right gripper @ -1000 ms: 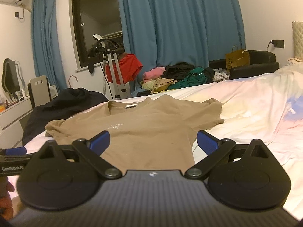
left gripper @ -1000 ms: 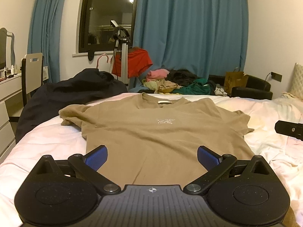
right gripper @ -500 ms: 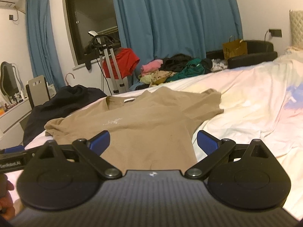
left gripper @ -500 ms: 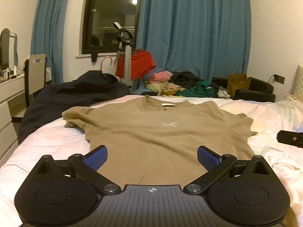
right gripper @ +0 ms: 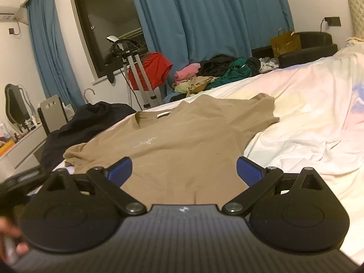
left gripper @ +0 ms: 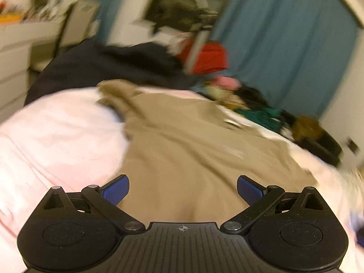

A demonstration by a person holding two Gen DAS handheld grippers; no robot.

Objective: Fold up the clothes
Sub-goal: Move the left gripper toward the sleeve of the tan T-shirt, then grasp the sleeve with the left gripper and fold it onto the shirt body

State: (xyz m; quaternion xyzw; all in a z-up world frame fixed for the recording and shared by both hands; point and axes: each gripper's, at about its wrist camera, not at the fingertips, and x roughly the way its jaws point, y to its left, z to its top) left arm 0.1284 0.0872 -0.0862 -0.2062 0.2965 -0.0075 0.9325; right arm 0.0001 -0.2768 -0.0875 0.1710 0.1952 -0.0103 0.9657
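A tan T-shirt [right gripper: 182,141] lies spread face up on the bed, collar towards the window, a small white print on its chest. My right gripper [right gripper: 184,171] is open above the shirt's lower hem, its blue pads [right gripper: 246,170] wide apart with nothing between them. The left wrist view is blurred and tilted: the same T-shirt [left gripper: 193,154] fills its middle, and my left gripper [left gripper: 183,190] is open over the shirt's lower left part, empty. The left sleeve [left gripper: 116,93] is bunched at the bed's far left.
The bed sheet [right gripper: 307,132] is white and wrinkled. A dark garment [right gripper: 91,122] lies heaped beside the shirt's left sleeve. Beyond the bed are a clothes pile [right gripper: 216,72], a red garment on a stand [right gripper: 152,70], a chair [right gripper: 53,113], and a hand [right gripper: 9,238] at left.
The left gripper has swung sharply left and tilted, blurring its view and bringing the left sleeve and dark garment nearer centre. The right gripper has shifted slightly. Both stay open.
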